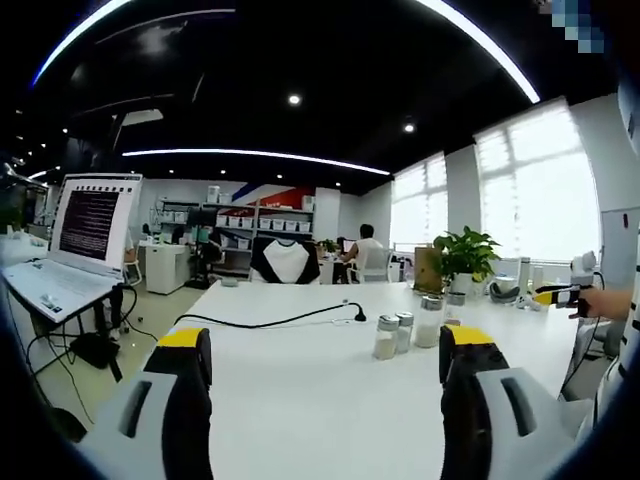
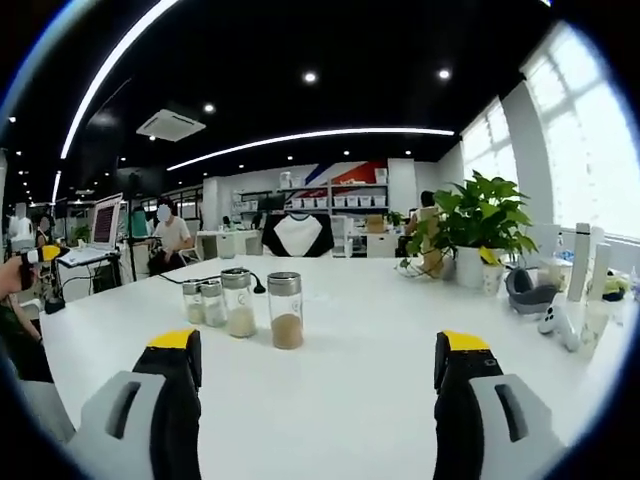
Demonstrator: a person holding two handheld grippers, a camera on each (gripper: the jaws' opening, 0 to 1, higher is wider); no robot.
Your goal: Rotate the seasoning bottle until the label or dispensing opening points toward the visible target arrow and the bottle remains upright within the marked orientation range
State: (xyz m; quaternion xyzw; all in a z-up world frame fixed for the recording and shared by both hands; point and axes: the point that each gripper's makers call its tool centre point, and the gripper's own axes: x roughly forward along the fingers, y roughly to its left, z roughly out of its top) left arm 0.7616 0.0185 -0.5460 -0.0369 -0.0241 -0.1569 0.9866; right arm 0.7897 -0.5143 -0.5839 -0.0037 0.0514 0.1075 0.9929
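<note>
In the right gripper view the right claw [image 2: 320, 365] rises from the bottom of the frame with its yellow-tipped jaws spread wide and nothing between them, poised over the white tabletop [image 2: 370, 330]. Left of centre stand four upright bottles in a loose row: a tall bottle [image 2: 285, 310] with brownish powder nearest, a second bottle [image 2: 238, 302] with pale powder just beside it, and two short shakers [image 2: 203, 302] touching one another further left. A potted plant [image 2: 478, 225] stands at the right, with a grey headset [image 2: 527, 290] near it. At the far left edge a hand holds the other gripper's yellow tip [image 2: 40, 255]. In the left gripper view the left claw [image 1: 325, 355] is likewise released and empty above the tabletop [image 1: 300, 400]; the bottles [image 1: 408, 330] cluster right of centre, well beyond the jaws. A black cable [image 1: 270, 322] runs across the middle, and a laptop [image 1: 75, 245] sits at the left.
</note>
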